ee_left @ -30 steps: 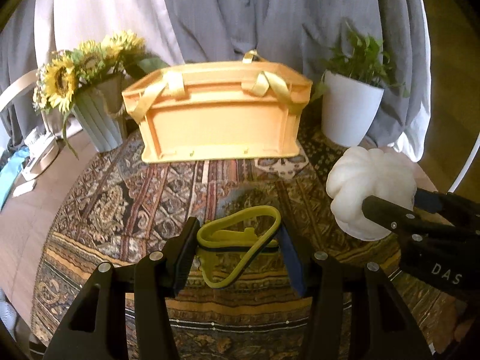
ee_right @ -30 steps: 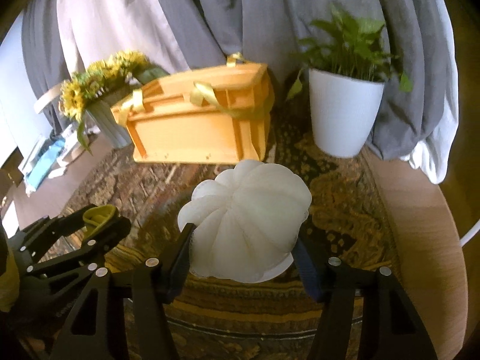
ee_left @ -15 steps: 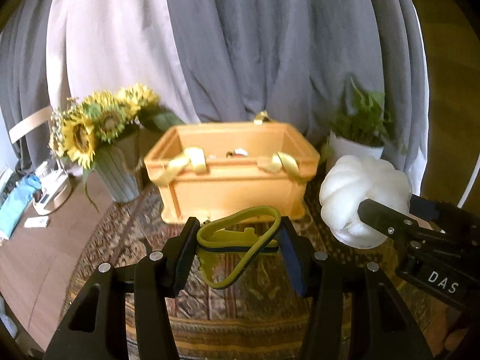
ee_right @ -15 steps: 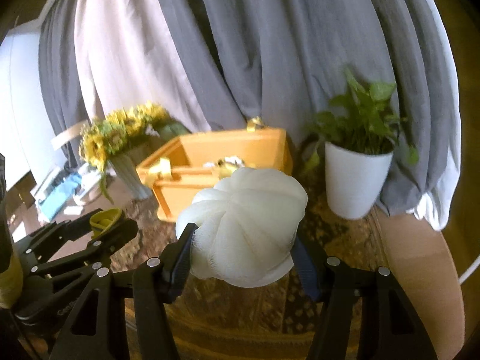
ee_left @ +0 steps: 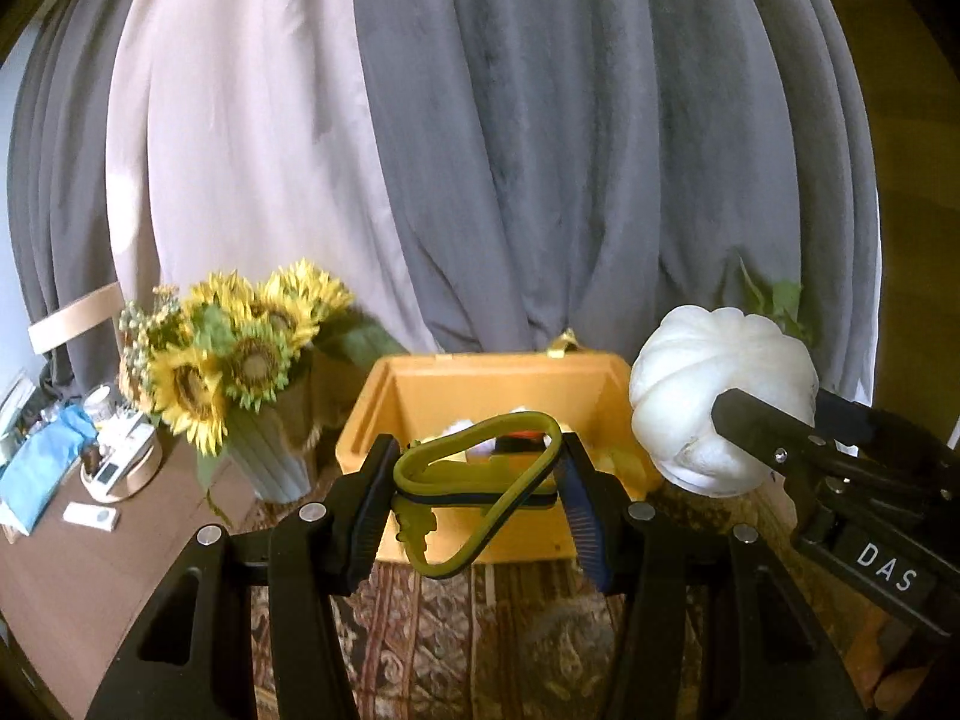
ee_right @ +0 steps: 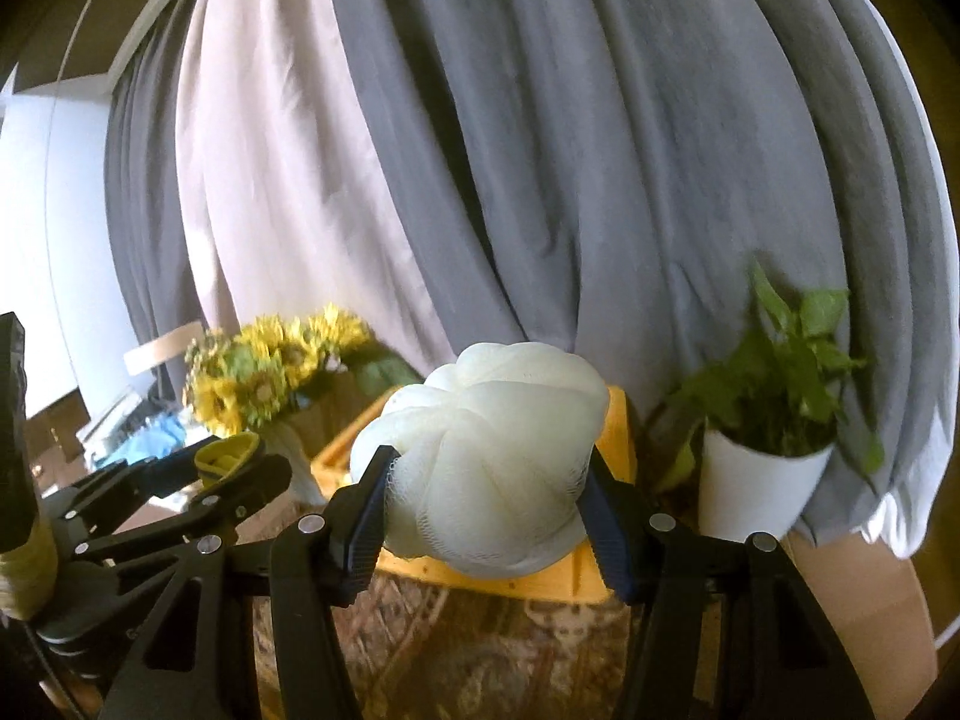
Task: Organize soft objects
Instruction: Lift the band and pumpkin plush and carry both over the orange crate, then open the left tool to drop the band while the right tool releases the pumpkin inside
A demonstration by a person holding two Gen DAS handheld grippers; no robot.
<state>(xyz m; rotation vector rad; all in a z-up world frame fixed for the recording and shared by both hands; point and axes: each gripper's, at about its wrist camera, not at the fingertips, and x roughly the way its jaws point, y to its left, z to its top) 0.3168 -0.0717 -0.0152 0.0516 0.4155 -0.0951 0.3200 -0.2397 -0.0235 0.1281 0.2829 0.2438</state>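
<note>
Left gripper (ee_left: 477, 492) clamped on yellow band (ee_left: 474, 480); right gripper (ee_right: 489, 495) squeezing white sponge (ee_right: 486, 462); both raised w/ loads to clear the orange box (ee_left: 480, 384) rim, prob. for drop-in.

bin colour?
Yellow-orange; the bin shows best in the left wrist view, its open top facing the camera.
</note>
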